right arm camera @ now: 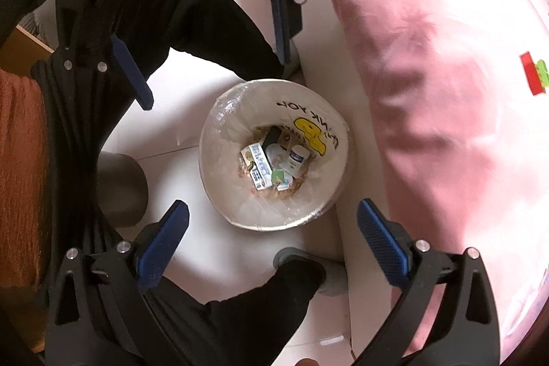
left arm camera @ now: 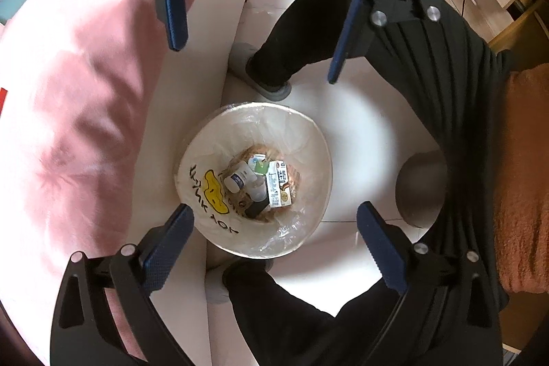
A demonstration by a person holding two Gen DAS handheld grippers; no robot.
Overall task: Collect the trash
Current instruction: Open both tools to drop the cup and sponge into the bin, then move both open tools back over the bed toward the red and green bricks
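A round white bin [left arm camera: 308, 139] with a clear liner stands on the white floor, seen straight from above; it also shows in the right wrist view [right arm camera: 233, 112]. Inside lie a white bottle with a blue label [left arm camera: 238, 179] [right arm camera: 298, 158], a small carton [left arm camera: 278, 184] [right arm camera: 257, 167] and other scraps. My left gripper [left arm camera: 276, 240] is open and empty, high over the bin. My right gripper [right arm camera: 272, 237] is open and empty, also high over it. Each gripper shows across the top of the other's view, the right one [left arm camera: 257, 23] and the left one [right arm camera: 212, 57].
A pink bed cover [left arm camera: 79, 112] [right arm camera: 446, 98] borders the bin on one side. The person's black-clad legs and grey slippers [left arm camera: 271, 88] [right arm camera: 329, 276] stand close on both sides of the bin. A dark round stool [left arm camera: 422, 187] [right arm camera: 120, 191] sits beside it.
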